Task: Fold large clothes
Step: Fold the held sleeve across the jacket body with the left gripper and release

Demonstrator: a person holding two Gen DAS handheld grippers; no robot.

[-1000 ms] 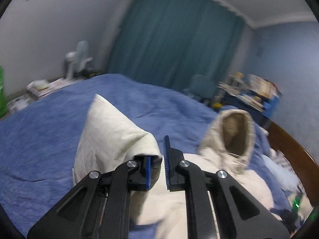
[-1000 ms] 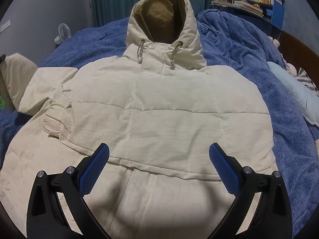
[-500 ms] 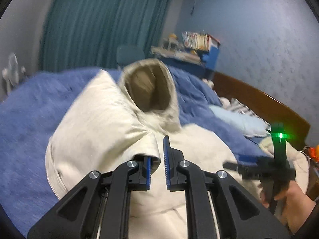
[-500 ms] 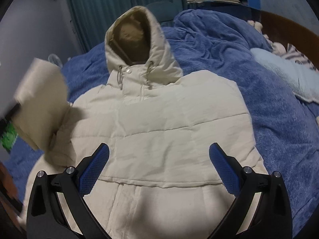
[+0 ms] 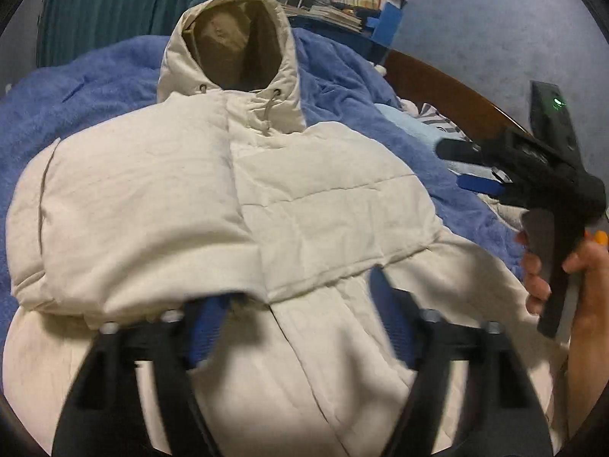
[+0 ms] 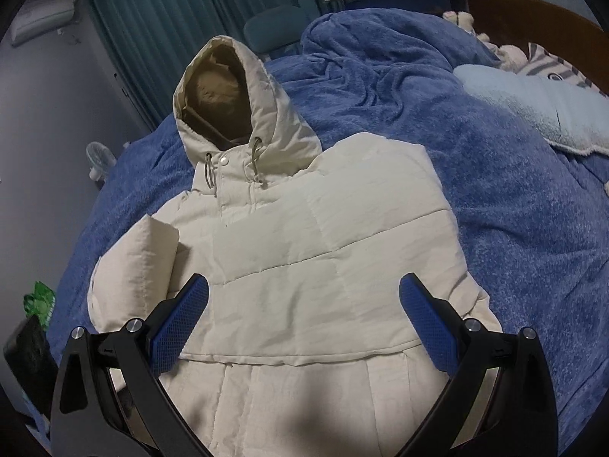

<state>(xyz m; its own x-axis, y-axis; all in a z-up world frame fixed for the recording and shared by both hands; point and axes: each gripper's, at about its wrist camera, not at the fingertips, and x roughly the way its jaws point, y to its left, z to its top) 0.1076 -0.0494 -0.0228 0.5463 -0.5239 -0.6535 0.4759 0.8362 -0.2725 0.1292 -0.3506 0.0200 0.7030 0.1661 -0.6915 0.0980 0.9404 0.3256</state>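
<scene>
We see a cream padded jacket (image 6: 327, 266) lying front-up on a bed covered by a blue blanket (image 6: 514, 209), filling the middle of both frames. Its hood (image 6: 232, 106) stands open toward the upper centre, showing a tan lining, with two drawcords hanging at the collar beside a snap. Quilted seams cross the chest, and a horizontal seam runs above the lower panel. One sleeve (image 5: 125, 228) is folded across the chest at the left of the left wrist frame, its cuff lying near the jacket's centre line.

Our left gripper (image 5: 300, 327) hovers over the lower front, its blue-padded fingers (image 5: 205, 327) spread wide and blurred, holding nothing. Our right gripper (image 6: 304, 320) also has its fingers apart and empty above the hem; in the left wrist frame it appears at the right edge, held in our right hand (image 5: 571, 278). A pale blue pillow (image 6: 533, 106) lies at the upper right, teal curtains (image 6: 182, 26) hang behind.
</scene>
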